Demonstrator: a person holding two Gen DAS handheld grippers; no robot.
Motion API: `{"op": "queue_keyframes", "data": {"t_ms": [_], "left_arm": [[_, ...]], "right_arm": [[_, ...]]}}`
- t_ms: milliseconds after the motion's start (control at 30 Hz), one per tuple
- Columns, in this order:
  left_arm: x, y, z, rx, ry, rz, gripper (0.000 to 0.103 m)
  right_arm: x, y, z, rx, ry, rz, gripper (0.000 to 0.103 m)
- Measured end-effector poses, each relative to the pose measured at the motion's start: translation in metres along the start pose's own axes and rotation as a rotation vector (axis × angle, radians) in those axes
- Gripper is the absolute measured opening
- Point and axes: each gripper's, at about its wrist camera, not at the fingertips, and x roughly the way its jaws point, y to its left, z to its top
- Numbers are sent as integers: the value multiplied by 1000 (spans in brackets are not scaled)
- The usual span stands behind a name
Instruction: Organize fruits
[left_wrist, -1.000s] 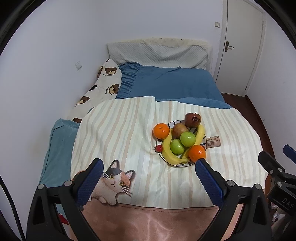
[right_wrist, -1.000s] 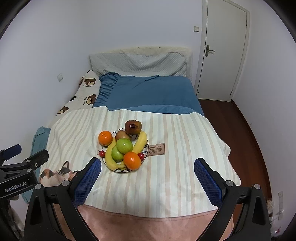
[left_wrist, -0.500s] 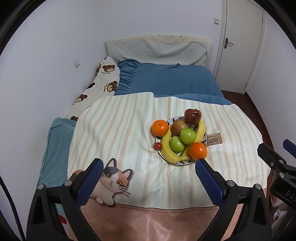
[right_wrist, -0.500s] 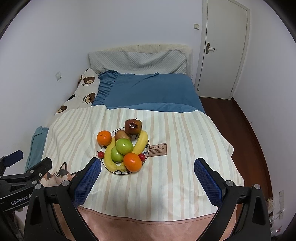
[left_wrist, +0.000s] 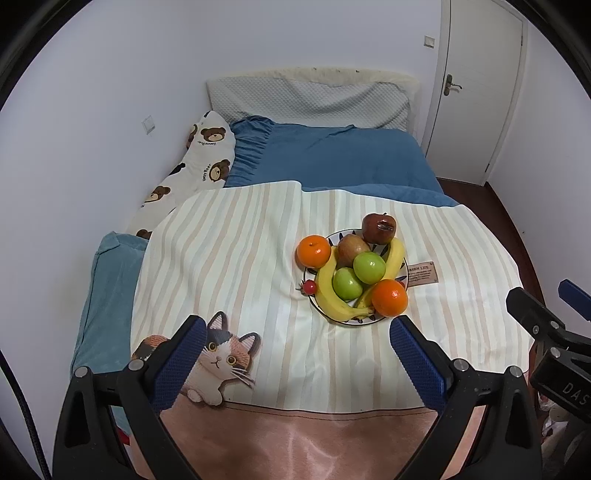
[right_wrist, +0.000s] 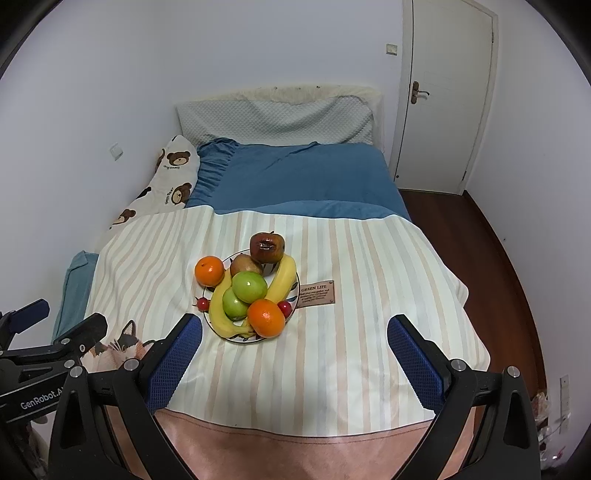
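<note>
Both the left tongs (left_wrist: 295, 347) and right tongs (right_wrist: 294, 345) hung spread apart, empty, above the plate (right_wrist: 242, 339) of fruit on the bed (right_wrist: 303, 177).

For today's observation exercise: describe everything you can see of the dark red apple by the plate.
The dark red apple is round, dull-skinned, with a brownish glossy scar across its face and a short stem. It sits upright at the far rim of the plate, touching the banana tip and the brownish pear. Neither gripper touches it.
</note>
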Motion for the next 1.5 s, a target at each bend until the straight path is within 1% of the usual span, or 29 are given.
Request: {"op": "queue_keyframes", "data": {"t_ms": [967, 1500], "left_arm": [[-9, 2, 3, -6, -14, -5, 102], [-12, 4, 2, -17, -11, 4, 102]], "right_arm": [[-4, 1, -1, 13, -4, 4, 102], [-2, 9, -10, 21, 20, 18, 102]]}}
